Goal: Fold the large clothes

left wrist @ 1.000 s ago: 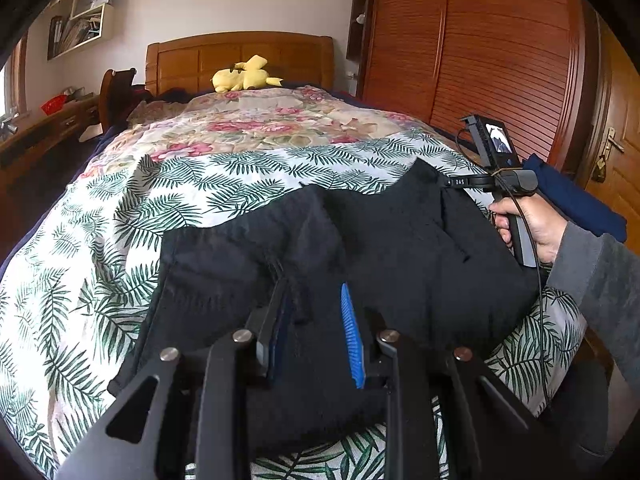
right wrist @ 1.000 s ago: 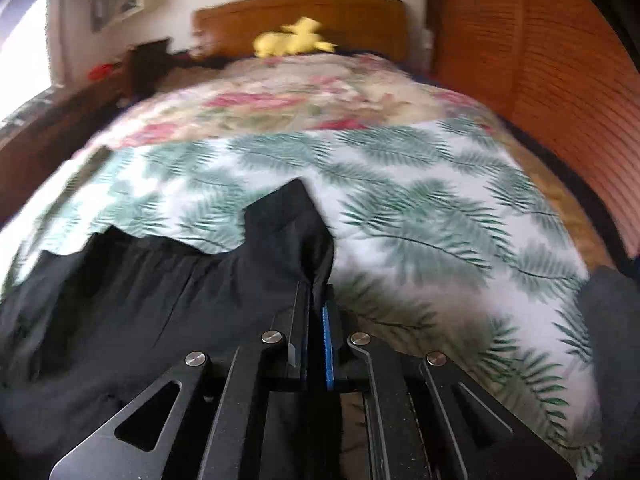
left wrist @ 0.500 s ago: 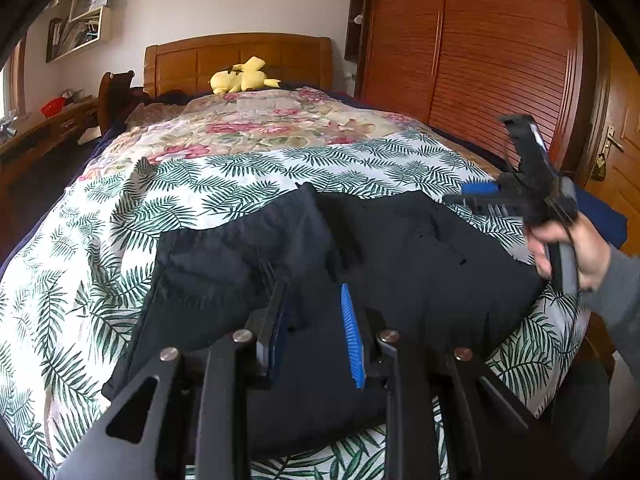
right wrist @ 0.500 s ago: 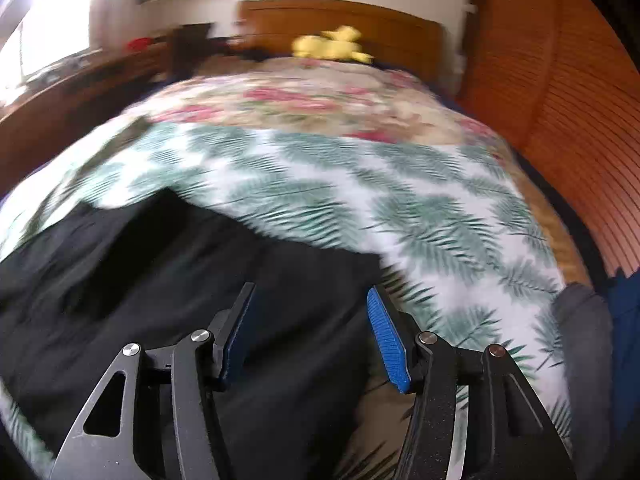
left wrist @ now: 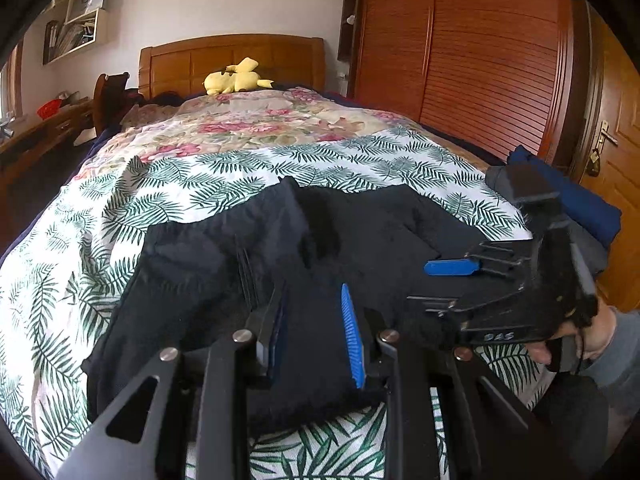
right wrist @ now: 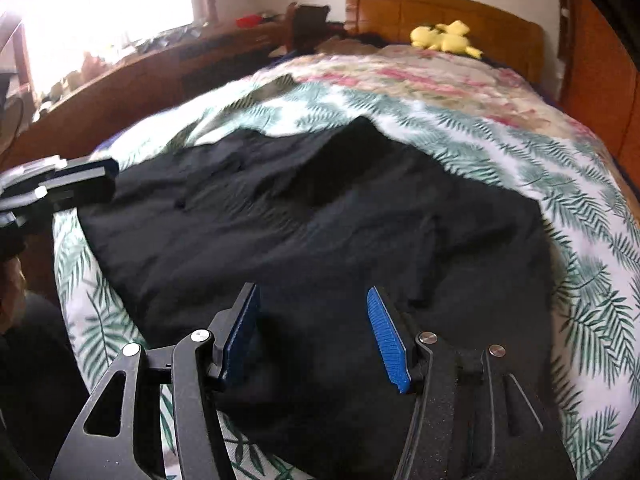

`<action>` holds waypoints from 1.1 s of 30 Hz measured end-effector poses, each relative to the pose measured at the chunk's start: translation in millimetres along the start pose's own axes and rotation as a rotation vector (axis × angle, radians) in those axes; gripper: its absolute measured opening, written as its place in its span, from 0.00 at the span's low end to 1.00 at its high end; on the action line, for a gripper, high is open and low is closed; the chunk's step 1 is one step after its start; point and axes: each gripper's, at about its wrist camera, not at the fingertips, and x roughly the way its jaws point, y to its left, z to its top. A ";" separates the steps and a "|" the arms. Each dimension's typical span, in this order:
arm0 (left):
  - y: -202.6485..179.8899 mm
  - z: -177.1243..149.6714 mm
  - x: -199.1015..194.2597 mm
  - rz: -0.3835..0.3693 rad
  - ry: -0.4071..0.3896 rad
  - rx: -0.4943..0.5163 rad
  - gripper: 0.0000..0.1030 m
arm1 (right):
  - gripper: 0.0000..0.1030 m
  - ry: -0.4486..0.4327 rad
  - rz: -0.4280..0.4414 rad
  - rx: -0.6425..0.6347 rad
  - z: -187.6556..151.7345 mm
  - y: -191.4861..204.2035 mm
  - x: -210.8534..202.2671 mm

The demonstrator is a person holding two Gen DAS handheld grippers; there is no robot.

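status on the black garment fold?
Done: the black garment lies on the bed with one part laid over, a ridge across its middle. In hand: the left tool sits low over its near edge; a grip cannot be told. The right tool is open, holding nothing, over the cloth. Left: further folds; it is spread wide and rumpled.

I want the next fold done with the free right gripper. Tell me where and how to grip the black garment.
Probably the near hem of the black garment, just ahead of the open right gripper. Come in low from the bed's near edge: the cloth lies flat there with its edge on the leaf-print bedspread, so one finger can slide beneath.
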 end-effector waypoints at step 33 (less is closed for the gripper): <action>78.3 -54.7 -36.5 0.312 0.106 -0.074 0.34 | 0.57 -0.082 0.050 -0.080 -35.5 41.5 15.3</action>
